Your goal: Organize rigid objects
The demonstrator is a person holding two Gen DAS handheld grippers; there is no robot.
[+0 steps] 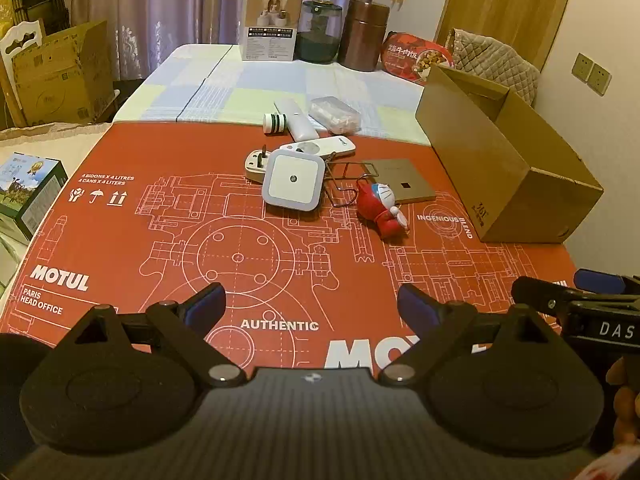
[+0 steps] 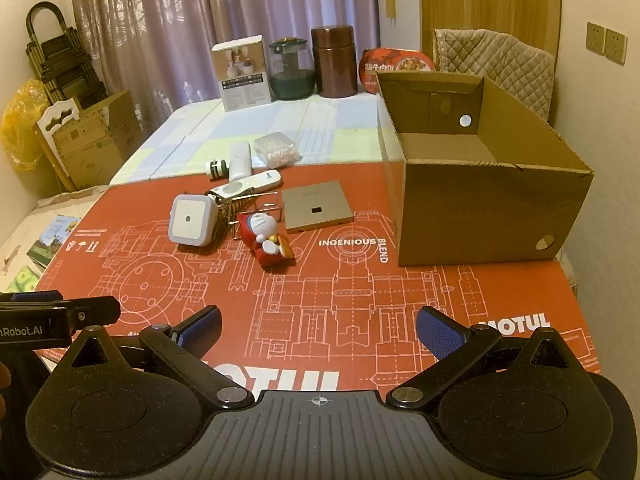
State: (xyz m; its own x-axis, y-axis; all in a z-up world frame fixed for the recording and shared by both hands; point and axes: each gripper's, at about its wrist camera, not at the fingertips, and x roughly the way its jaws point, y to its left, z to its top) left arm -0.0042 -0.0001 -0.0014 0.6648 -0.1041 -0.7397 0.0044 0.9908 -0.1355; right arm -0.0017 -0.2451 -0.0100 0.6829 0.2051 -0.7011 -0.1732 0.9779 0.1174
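Both your grippers hang low over the red printed cardboard mat (image 2: 360,300), side by side. Your left gripper (image 1: 312,304) has its blue fingers spread wide, with nothing between them. Your right gripper (image 2: 318,330) is spread wide too, and it holds nothing.

The things to tidy sit in a small pile near the middle of the mat, well away from both grippers. The open brown cardboard box (image 2: 480,208) stands to the right of the pile and looks empty.

A good first pick seems to be the red and white toy cat figure (image 2: 268,236), because it lies at the near edge of the pile. Come down over it with your right gripper, close on its body, then lift it over the box wall. The square white night light (image 2: 190,220) leans on other things, so take it slowly, or the pile may slide.

The thin metal wire rack (image 1: 348,184) is tangled under its neighbours, and its shape is hard to make out. The flat tan square plate (image 2: 316,210) lies flat and may be hard to get under. Part of the box floor is hidden by its front wall.
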